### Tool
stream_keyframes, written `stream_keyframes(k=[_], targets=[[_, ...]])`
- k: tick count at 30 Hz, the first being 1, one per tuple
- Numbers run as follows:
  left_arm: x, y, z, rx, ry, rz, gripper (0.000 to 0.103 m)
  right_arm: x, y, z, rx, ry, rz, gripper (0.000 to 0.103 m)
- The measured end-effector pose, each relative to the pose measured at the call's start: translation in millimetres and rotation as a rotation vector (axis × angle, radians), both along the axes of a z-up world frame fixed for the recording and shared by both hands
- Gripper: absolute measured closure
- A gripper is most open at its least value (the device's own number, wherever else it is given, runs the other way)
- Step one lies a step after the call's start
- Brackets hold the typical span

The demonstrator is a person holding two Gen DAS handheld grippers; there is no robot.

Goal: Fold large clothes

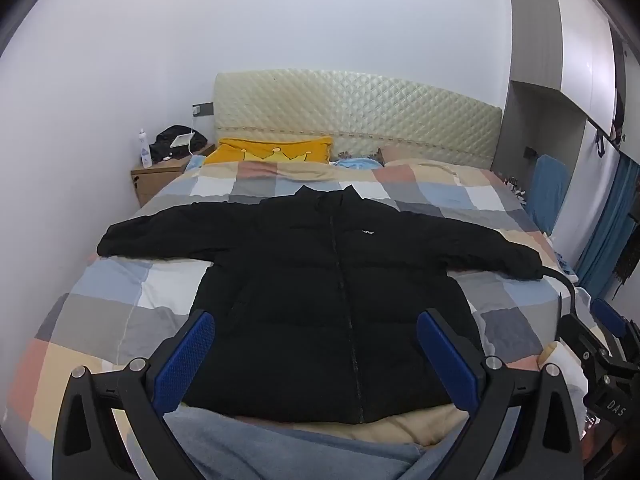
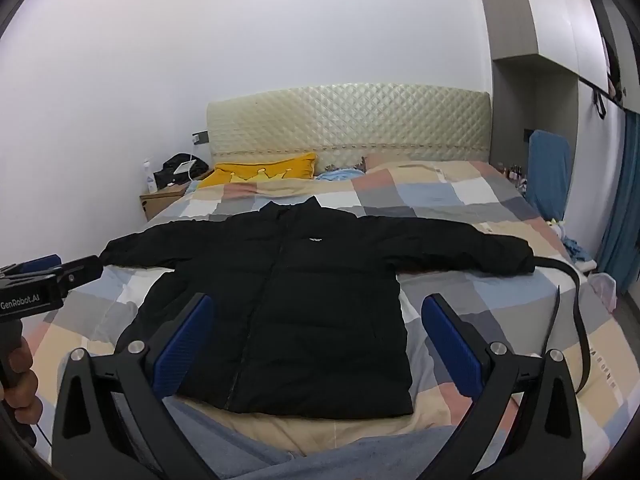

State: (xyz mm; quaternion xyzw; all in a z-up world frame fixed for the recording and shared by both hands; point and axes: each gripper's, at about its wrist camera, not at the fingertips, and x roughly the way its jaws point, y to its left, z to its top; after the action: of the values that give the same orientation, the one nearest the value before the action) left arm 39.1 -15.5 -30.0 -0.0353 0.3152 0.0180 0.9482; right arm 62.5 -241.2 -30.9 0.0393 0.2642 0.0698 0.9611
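Observation:
A black puffer jacket (image 1: 312, 280) (image 2: 288, 292) lies flat on the bed, front up and zipped, both sleeves spread out sideways and the collar toward the headboard. My left gripper (image 1: 316, 344) hovers open above the jacket's lower hem, nothing between its blue pads. My right gripper (image 2: 316, 328) is also open, held over the hem's right part, and holds nothing. In the right wrist view the left gripper's body (image 2: 44, 284) shows at the left edge, held by a hand (image 2: 20, 376). The right gripper's body (image 1: 600, 360) shows at the right edge of the left wrist view.
The bed has a checked quilt (image 1: 120, 304) (image 2: 480, 312) and a padded headboard (image 1: 352, 120). A black belt (image 2: 576, 312) curls off the jacket's right sleeve. A yellow pillow (image 1: 276, 150) lies at the head. A nightstand (image 1: 156, 176) stands left, blue cloth (image 2: 548, 168) right. Grey fabric (image 1: 280, 444) lies nearest.

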Motion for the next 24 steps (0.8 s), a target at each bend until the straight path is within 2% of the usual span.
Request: stream_keyframes(k=[10, 24], targets=[[12, -4, -16, -0.013, 0.055, -0.018, 0.001, 6, -8, -8, 0.004, 0.011, -0.032, 0.000], [14, -5, -16, -0.013, 0.063, -0.017, 0.001, 4, -16, -11, 0.005, 0.017, -0.030, 0.000]])
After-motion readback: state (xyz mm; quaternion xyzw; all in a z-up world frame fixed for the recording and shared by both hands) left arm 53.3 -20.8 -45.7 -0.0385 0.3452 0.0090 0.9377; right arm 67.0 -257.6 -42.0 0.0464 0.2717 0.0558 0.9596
